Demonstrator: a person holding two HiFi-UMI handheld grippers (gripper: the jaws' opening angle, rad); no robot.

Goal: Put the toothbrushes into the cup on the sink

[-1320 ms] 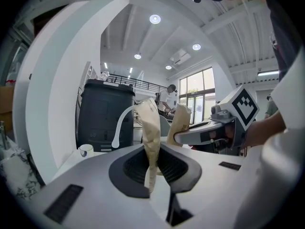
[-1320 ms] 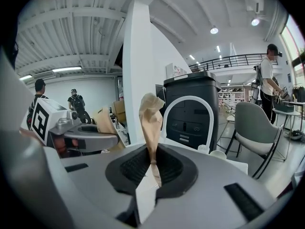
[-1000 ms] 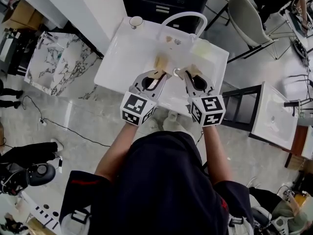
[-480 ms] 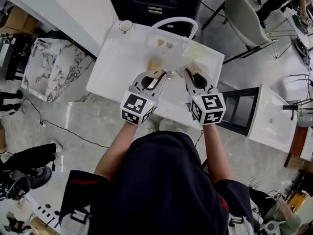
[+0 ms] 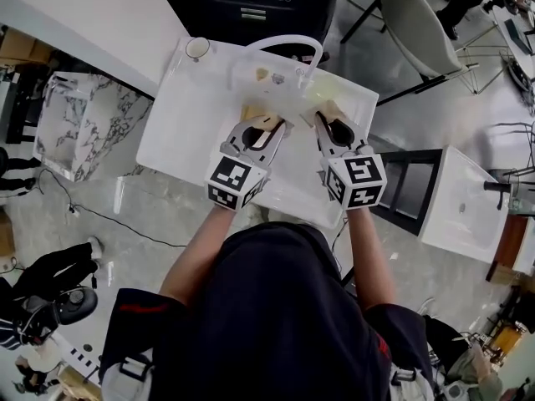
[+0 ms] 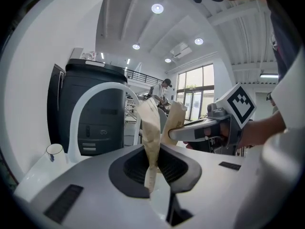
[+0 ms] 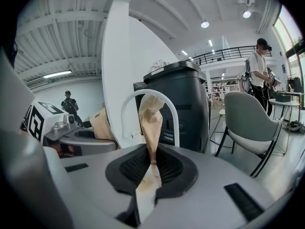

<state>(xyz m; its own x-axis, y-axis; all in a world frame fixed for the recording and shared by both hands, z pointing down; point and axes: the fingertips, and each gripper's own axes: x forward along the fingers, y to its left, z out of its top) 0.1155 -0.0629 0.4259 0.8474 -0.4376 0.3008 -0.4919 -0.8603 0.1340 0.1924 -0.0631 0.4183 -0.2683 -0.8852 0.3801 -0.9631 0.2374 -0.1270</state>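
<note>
My left gripper [image 5: 269,124] is shut on a tan paper-wrapped toothbrush [image 6: 151,128] that stands up out of its jaws. My right gripper [image 5: 322,122] is shut on a second tan wrapped toothbrush [image 7: 151,123], also upright. Both grippers hang side by side over the white sink [image 5: 167,132], in front of its arched white faucet [image 5: 276,42]. The small white cup [image 5: 198,48] stands on the sink's back left corner, well left of both grippers; it also shows in the left gripper view as the cup [image 6: 55,150] beside the faucet [image 6: 95,99].
A dark cabinet [image 5: 251,7] stands behind the sink. A grey chair [image 5: 418,23] is at the back right, and a second white basin [image 5: 460,207] lies to the right. A marble slab [image 5: 84,124] lies on the floor to the left. People stand in the room.
Both grippers have moved forward over the sink, keeping their wrapped toothbrushes. The faucet and cup now lie closer to them.
</note>
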